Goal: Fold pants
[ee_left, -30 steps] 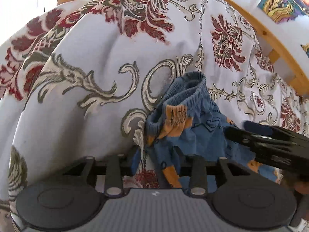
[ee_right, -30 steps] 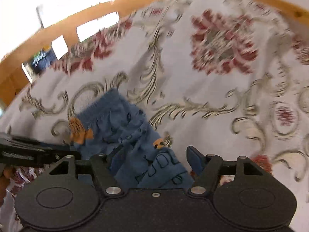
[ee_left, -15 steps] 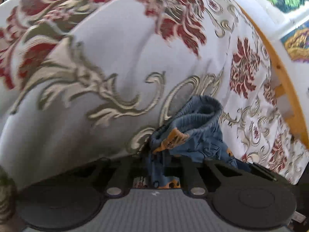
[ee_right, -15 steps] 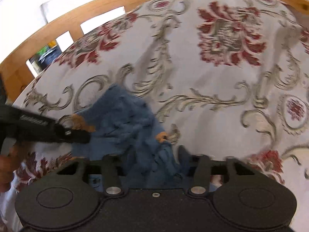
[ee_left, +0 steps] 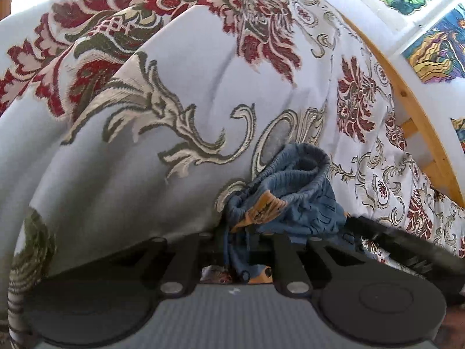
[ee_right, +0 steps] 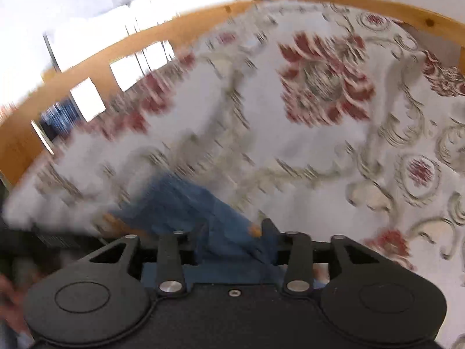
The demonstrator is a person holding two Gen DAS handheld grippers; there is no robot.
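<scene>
Small blue pants with orange patches and a ribbed waistband lie bunched on a floral bedspread. My left gripper is shut on the pants' fabric near the waistband. My right gripper is shut on the blue pants too; its view is blurred by motion. The right gripper's black body shows at the lower right of the left wrist view. The left gripper shows dark at the left edge of the right wrist view.
The white bedspread with red flowers and grey scrolls covers the bed. A wooden bed rail runs along the far side, also in the right wrist view. Colourful pictures hang on the wall behind.
Both grippers closed from open onto the pants. The bunch now hangs between them and the right gripper is moving fast, blurring its view.
</scene>
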